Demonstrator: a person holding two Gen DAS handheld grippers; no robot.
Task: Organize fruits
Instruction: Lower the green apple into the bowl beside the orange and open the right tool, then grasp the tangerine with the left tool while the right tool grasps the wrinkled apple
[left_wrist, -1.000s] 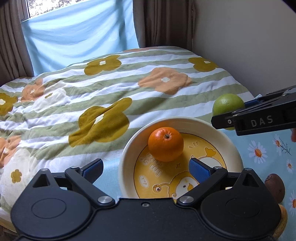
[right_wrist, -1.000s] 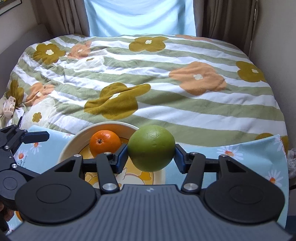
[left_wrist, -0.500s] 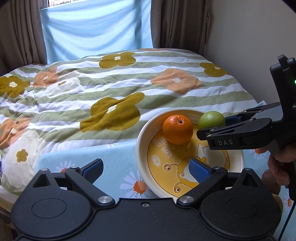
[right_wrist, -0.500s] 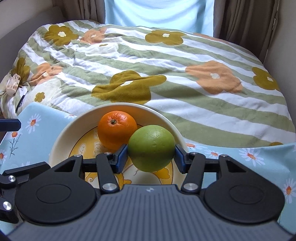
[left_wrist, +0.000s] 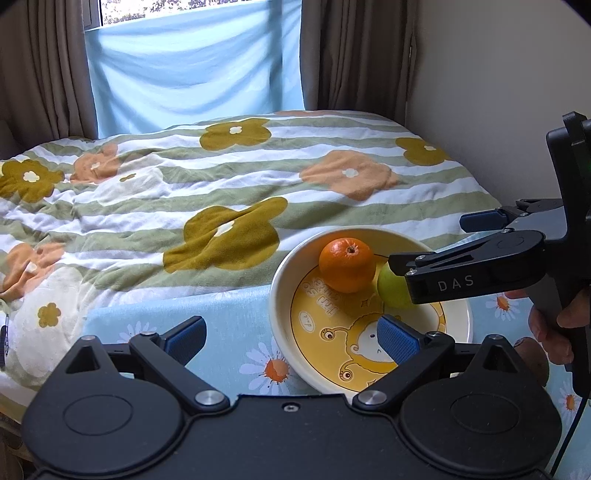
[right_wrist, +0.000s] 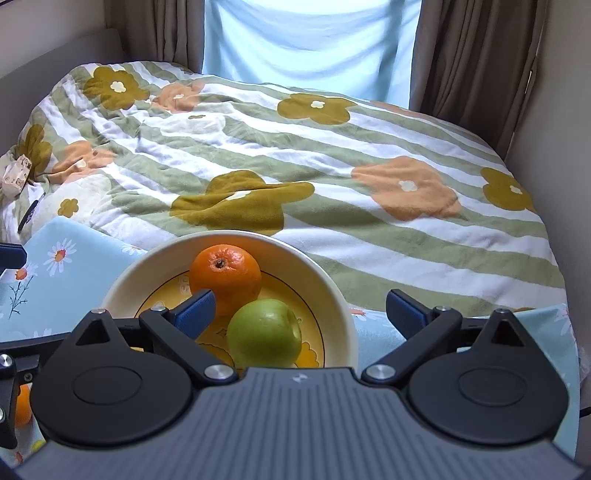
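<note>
My right gripper (right_wrist: 300, 308) has just sprung wide; round green apple (right_wrist: 264, 333) lies free between the fingers, in cream cartoon-printed bowl (right_wrist: 332, 295), beside orange (right_wrist: 225, 277). Left gripper (left_wrist: 291, 334) wide, empty.

Bed (right_wrist: 332, 155) with striped floral quilt; brown curtains (left_wrist: 354, 55), blue-draped window (left_wrist: 192, 66); plain wall (left_wrist: 480, 92) right.

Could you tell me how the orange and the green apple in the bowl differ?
The orange is bright orange with dimpled skin; the green apple is pale green and smooth. The orange sits toward the bowl's far rim, the apple nearer the right tool. The orange shows a dark stem button, the apple a dimple. Both are round, similar in size, lying loose in the bowl.
</note>
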